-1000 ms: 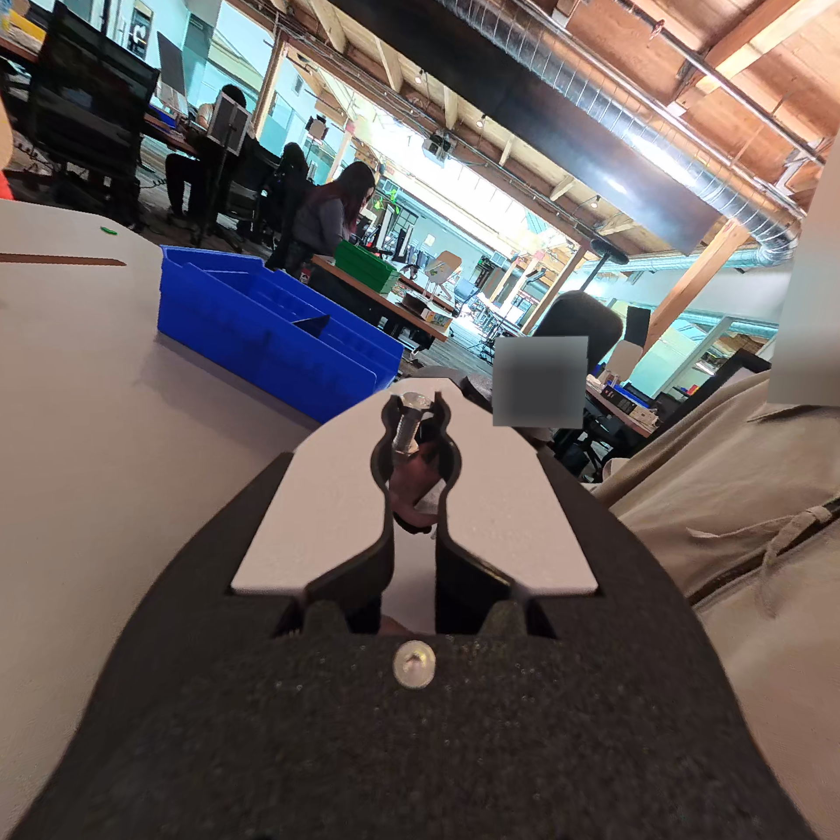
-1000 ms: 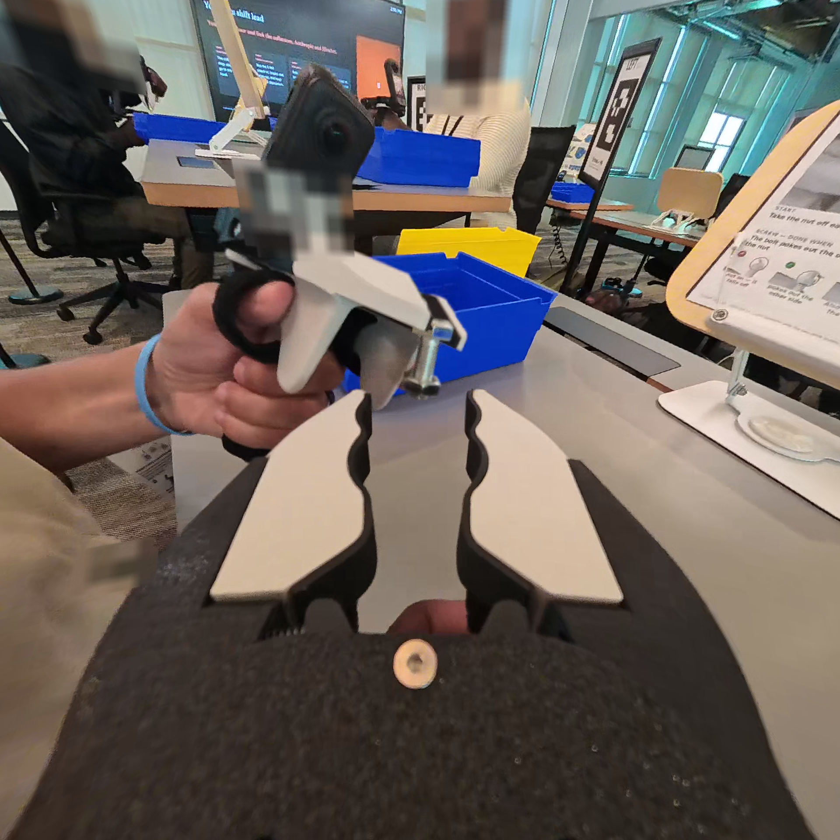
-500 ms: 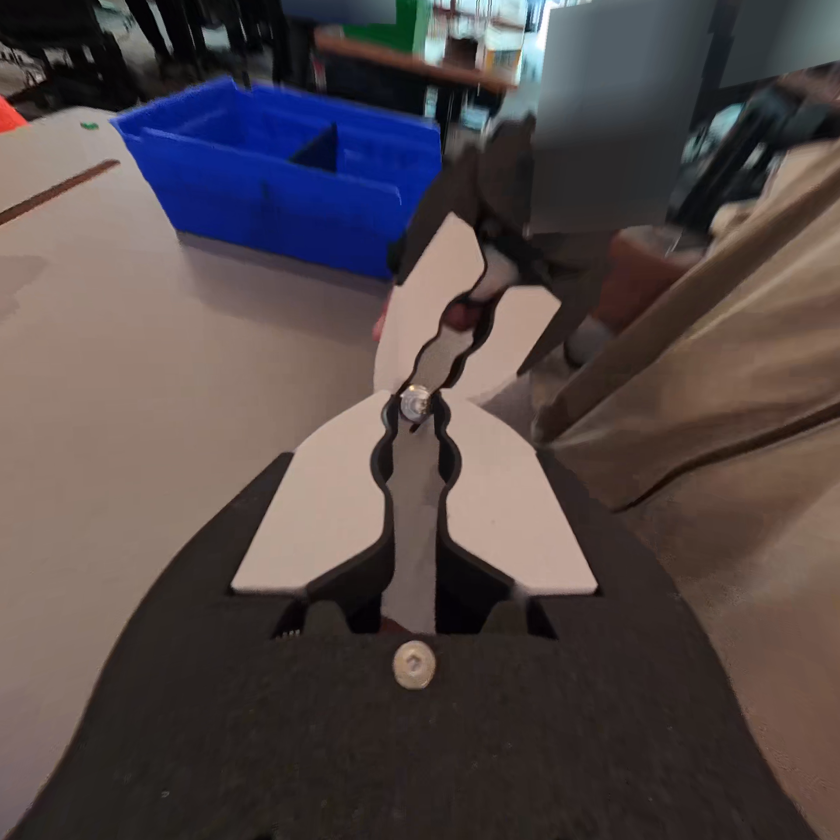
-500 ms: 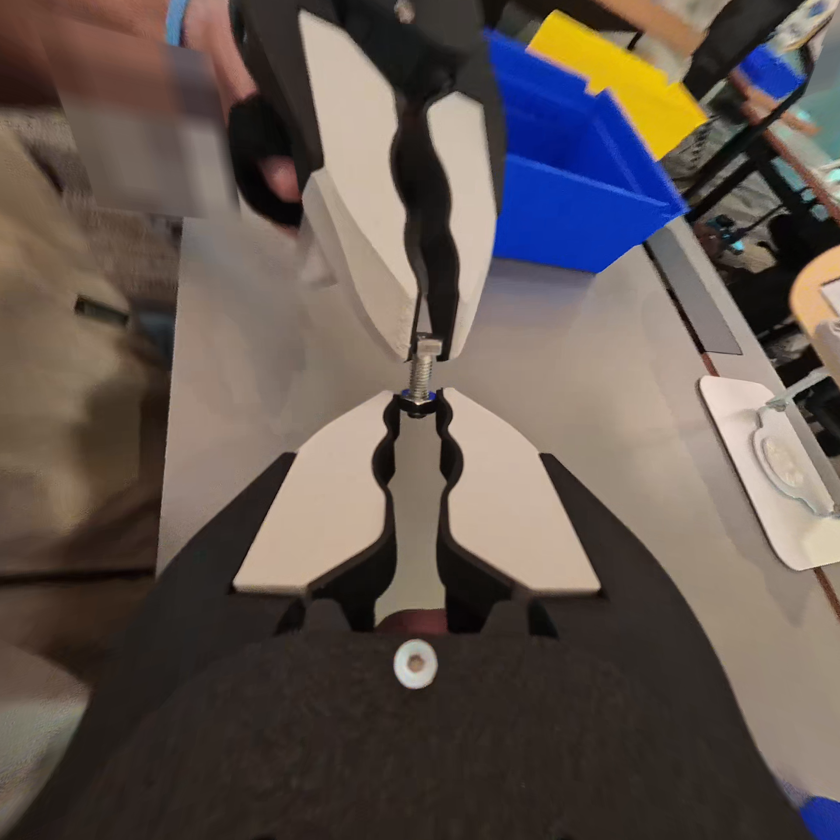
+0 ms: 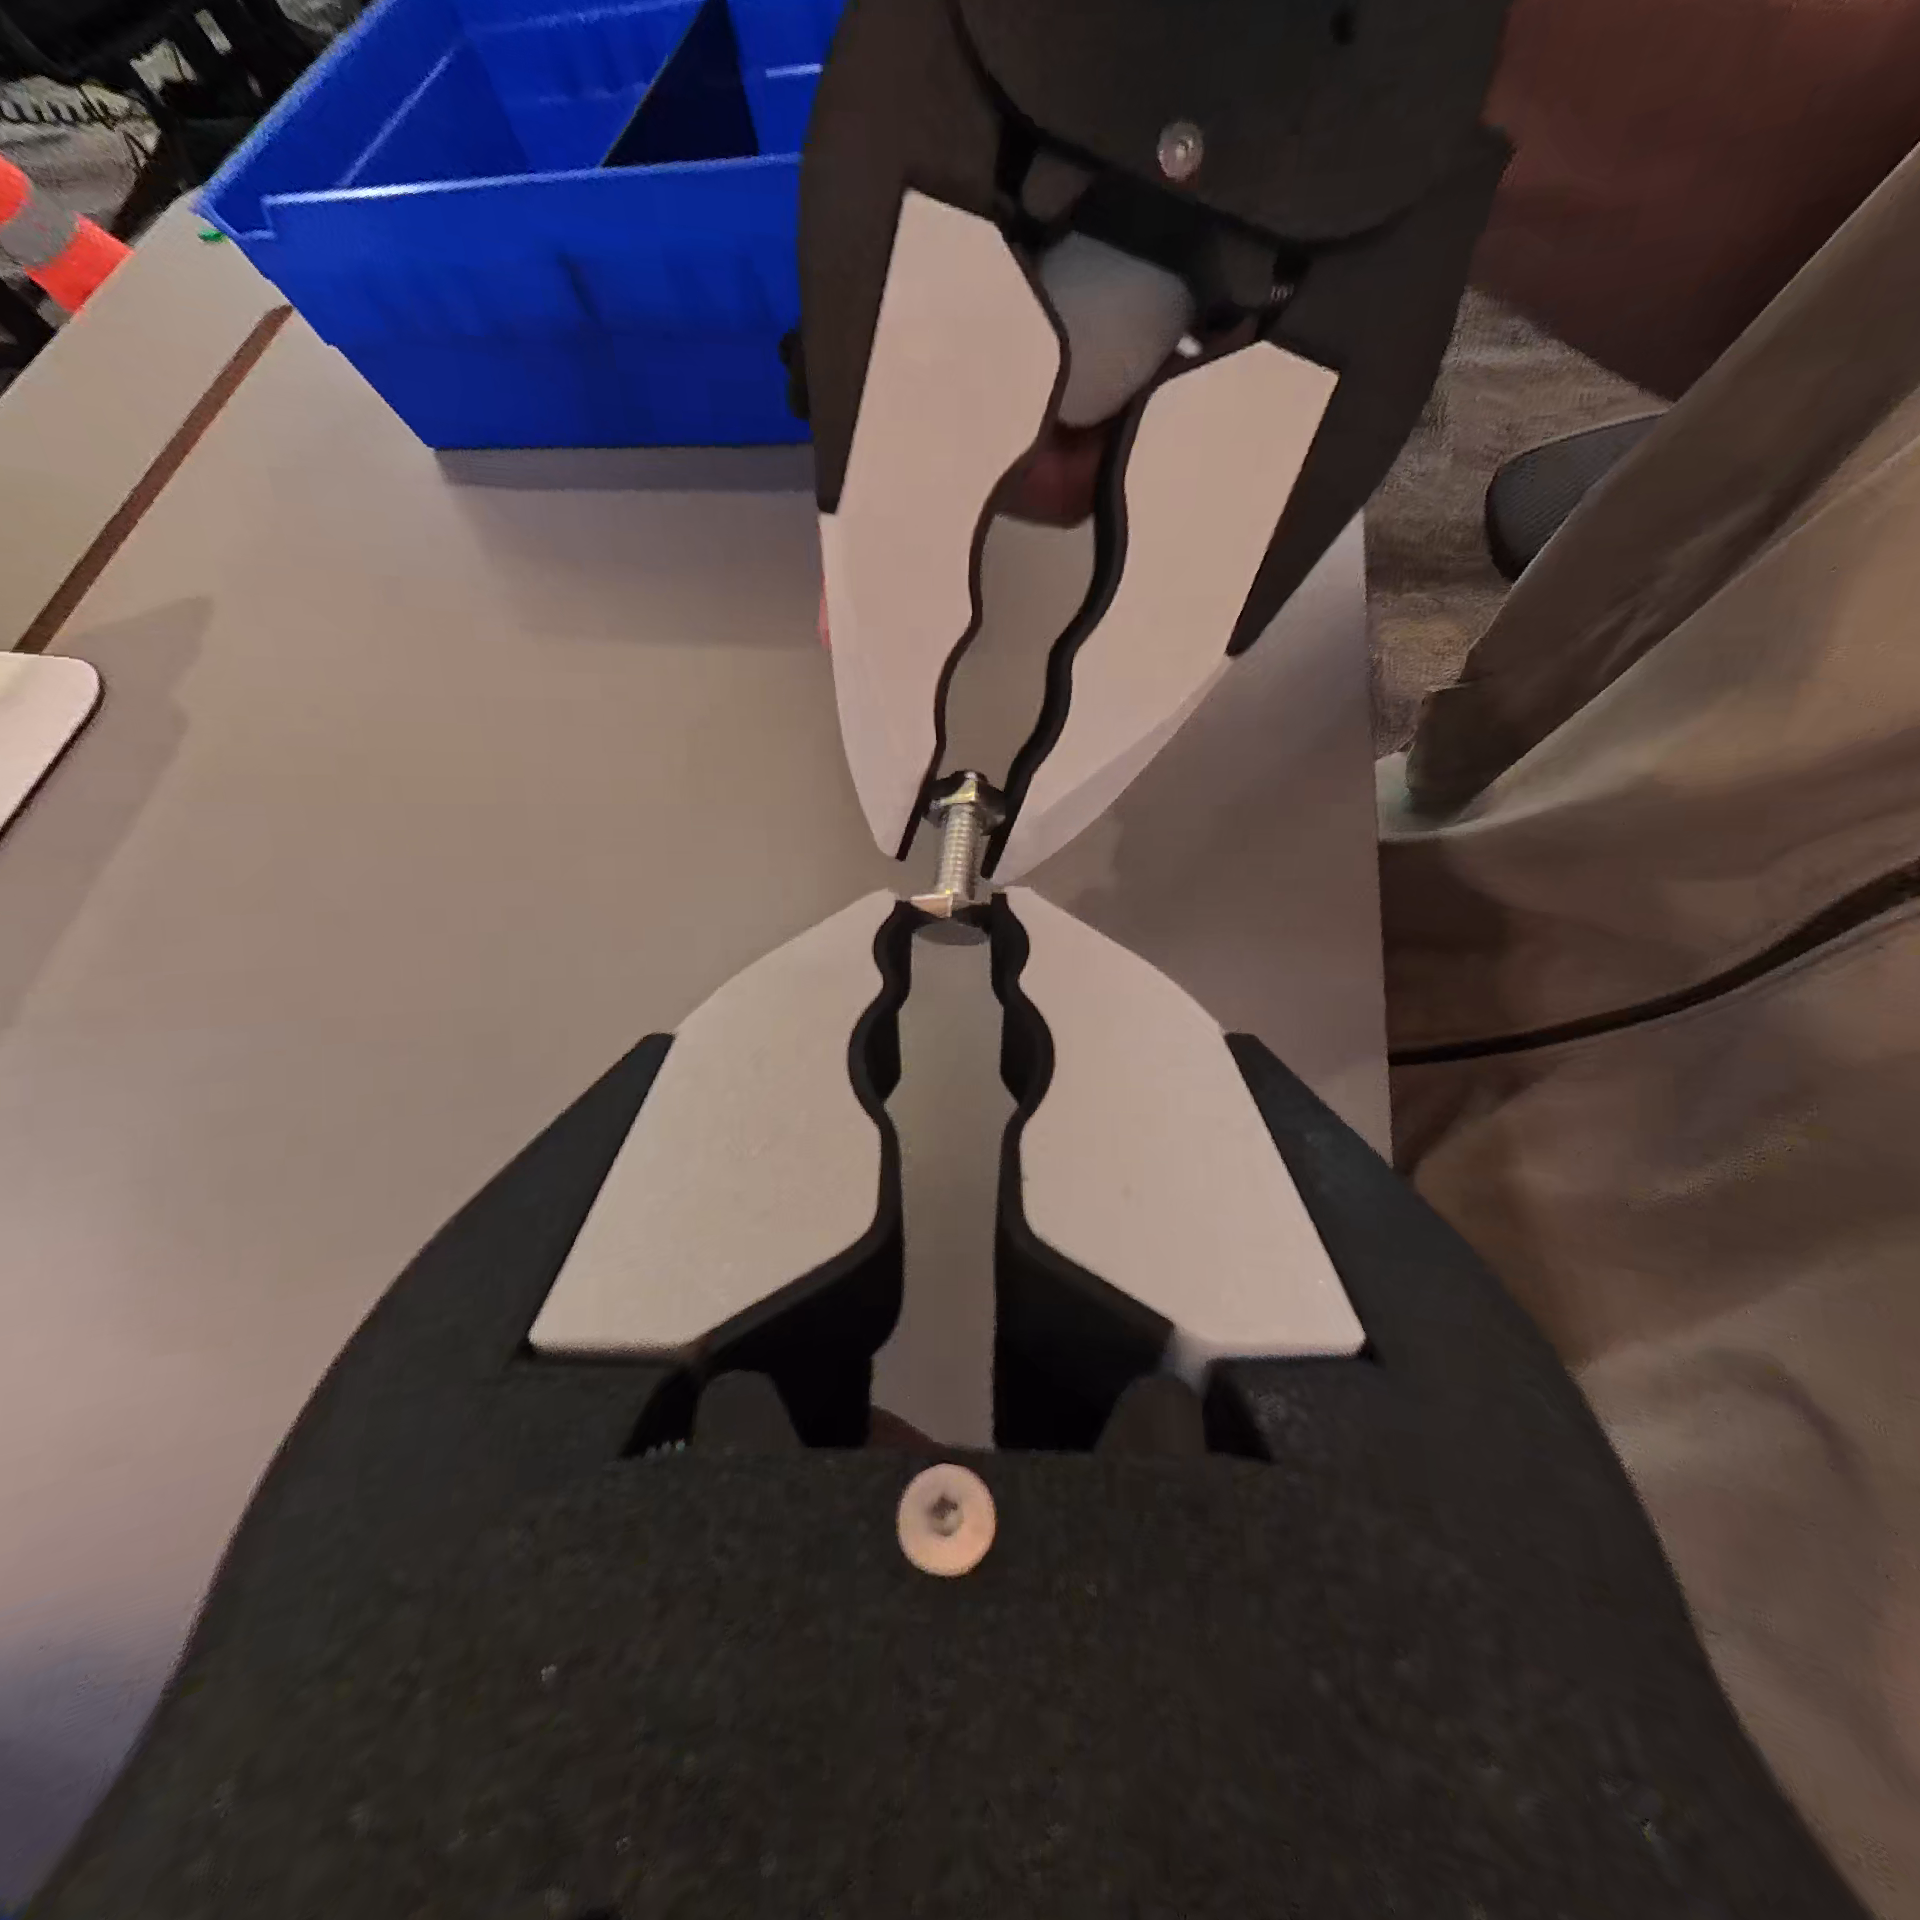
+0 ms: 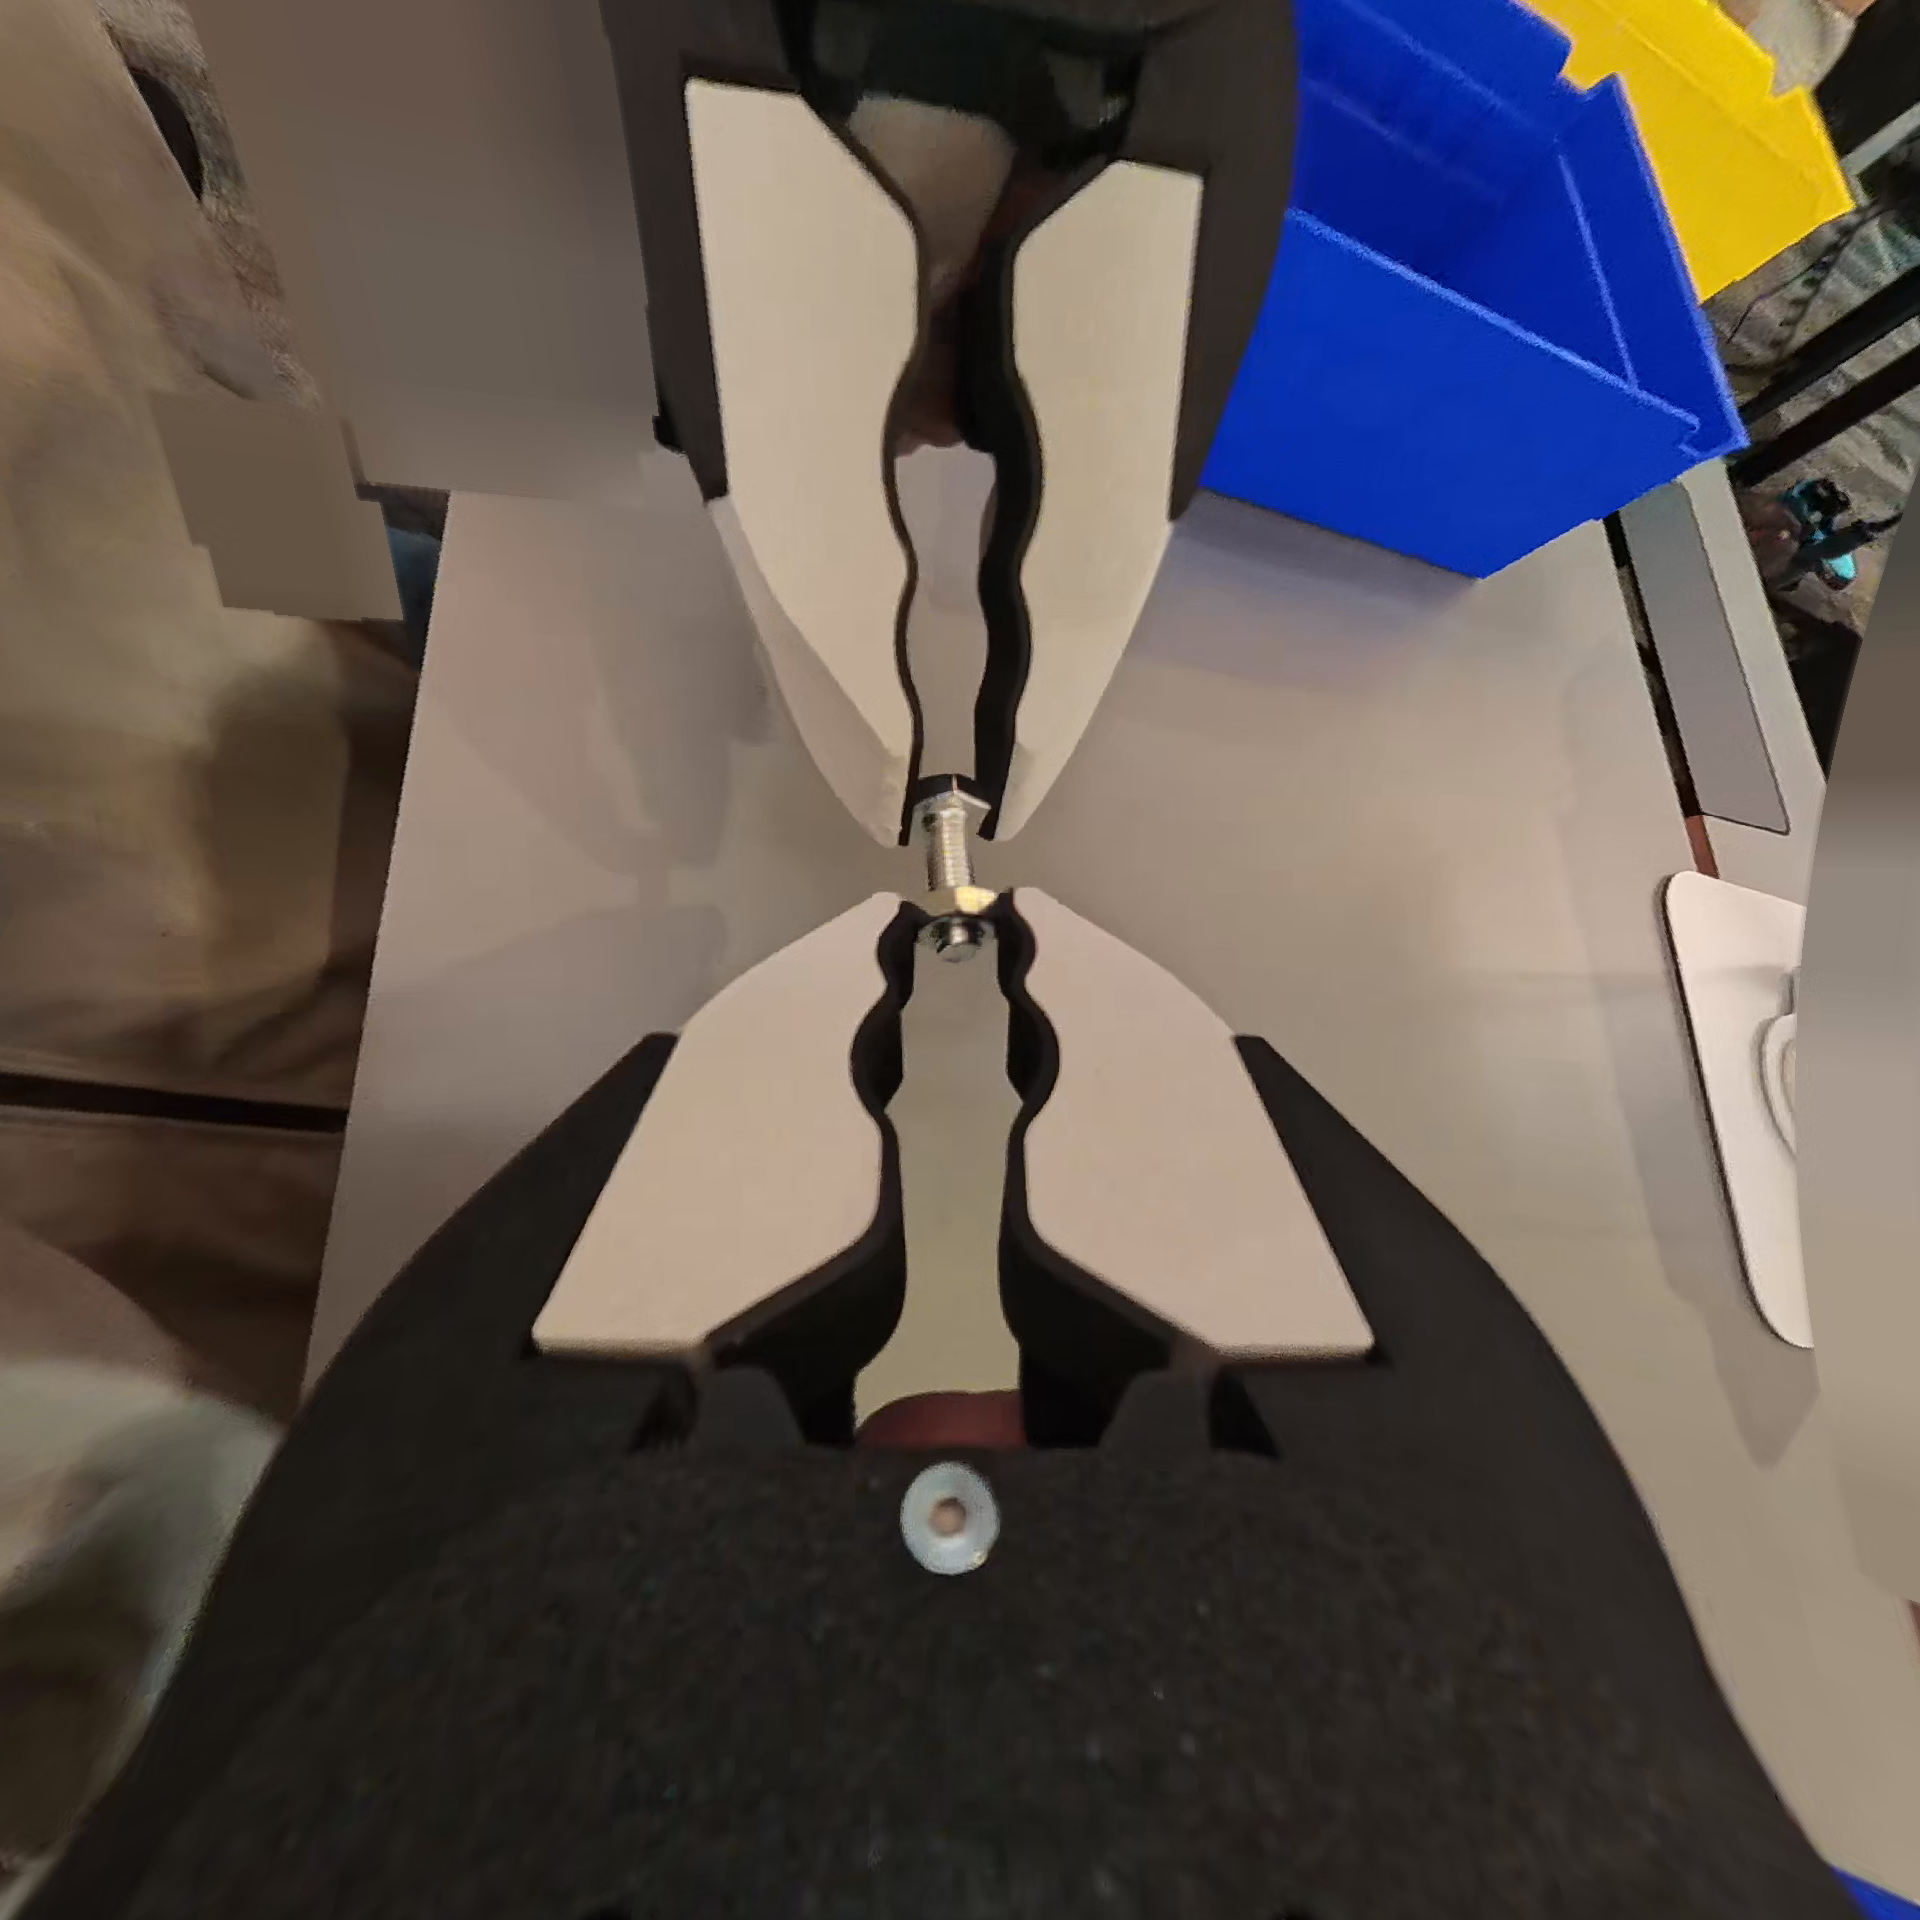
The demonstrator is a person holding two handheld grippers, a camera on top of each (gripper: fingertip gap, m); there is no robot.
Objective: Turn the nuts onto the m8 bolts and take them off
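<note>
Right gripper (image 6: pixel 951 914) now clamps the nut (image 6: pixel 956 902), tip to tip with the left gripper (image 5: pixel 948 902) clamped on the bolt (image 5: pixel 954 852) head; a second ago they were apart, so turning can begin.

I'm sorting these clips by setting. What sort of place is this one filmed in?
Probably a workshop or lab workbench, indoors. A plain grey table carries a blue parts bin, with a yellow bin behind another blue one, and both grippers meet over a bolt above the table.
</note>
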